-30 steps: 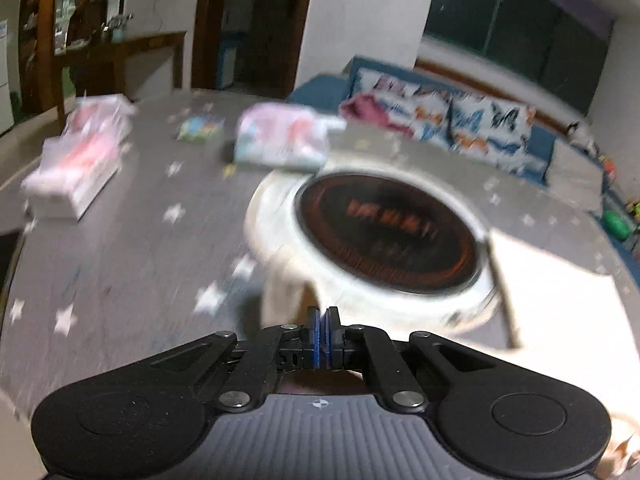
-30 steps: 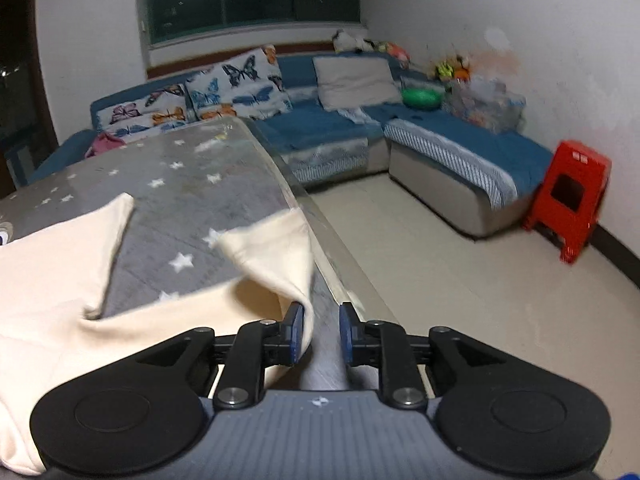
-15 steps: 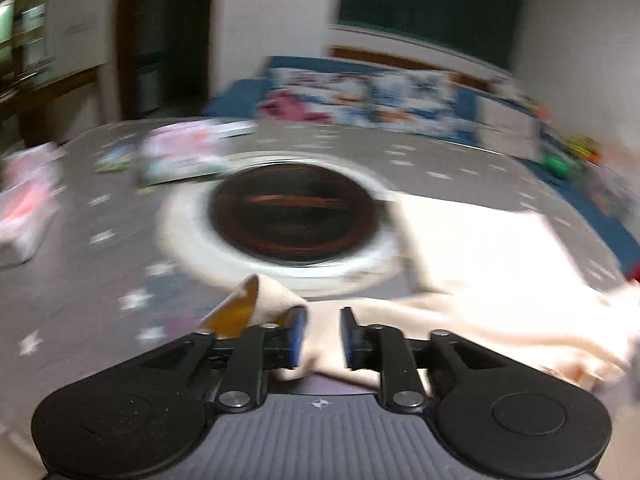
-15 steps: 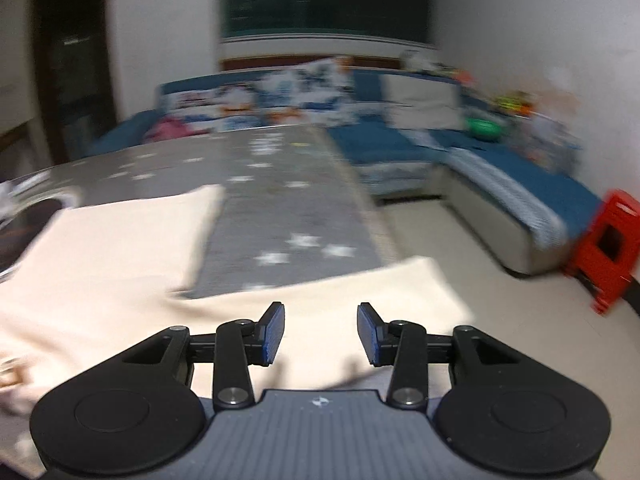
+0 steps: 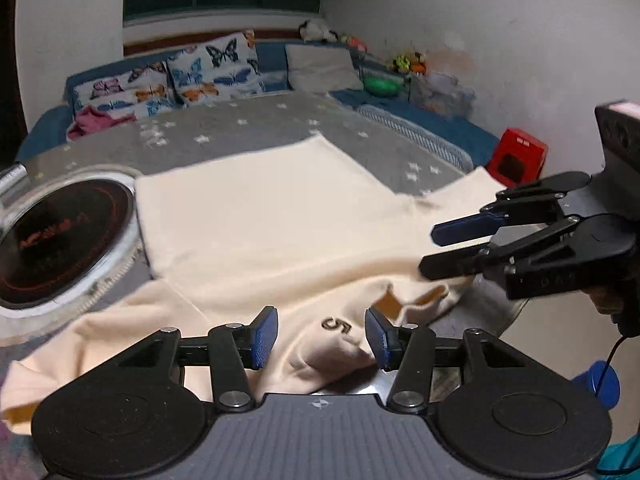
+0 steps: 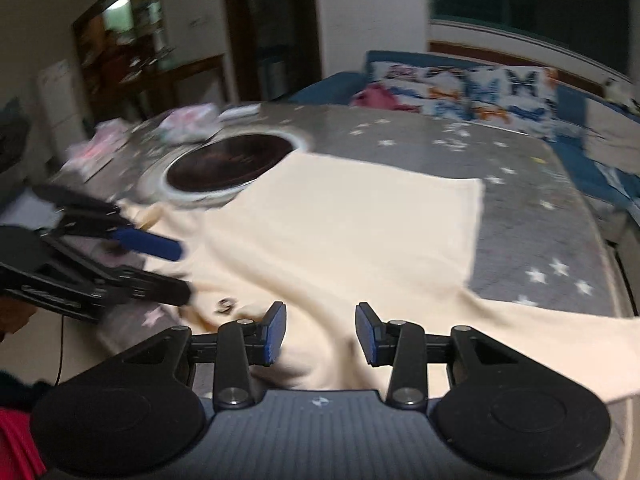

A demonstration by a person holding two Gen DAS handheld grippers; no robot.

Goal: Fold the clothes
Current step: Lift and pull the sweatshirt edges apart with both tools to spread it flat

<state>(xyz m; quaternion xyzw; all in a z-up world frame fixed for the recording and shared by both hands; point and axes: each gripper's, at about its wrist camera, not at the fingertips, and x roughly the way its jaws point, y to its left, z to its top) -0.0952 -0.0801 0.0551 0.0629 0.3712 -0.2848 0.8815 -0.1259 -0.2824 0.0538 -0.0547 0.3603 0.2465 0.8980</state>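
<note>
The table (image 5: 248, 132) in front of me carries a grey cloth printed with white stars. At its left sits a round dark cooktop (image 5: 60, 236) in a pale ring; in my right wrist view, blurred packets (image 6: 188, 122) lie beyond it. A cream garment (image 5: 280, 220) lies spread across the middle of the table, one folded panel flat toward the far side, the near part rumpled at the table edge with a small "5" mark (image 5: 337, 325) showing. Behind the table runs a blue sofa (image 5: 424, 128) with butterfly cushions (image 5: 208, 68) and a pink cloth (image 5: 96, 120) at its left end. A red stool (image 5: 518, 158) stands on the floor to the right.

My left gripper (image 5: 320, 338) hangs over the rumpled near edge. Its jaws are opening; the cloth with the "5" lies between the blue pads (image 5: 264, 336), and neither pad presses on it.

My right gripper (image 6: 320, 334) hangs over the same near edge, further right. Its jaws stand partly apart with cream cloth below and between them, not pinched. In the left wrist view it enters from the right, fingertips just above the garment.
</note>
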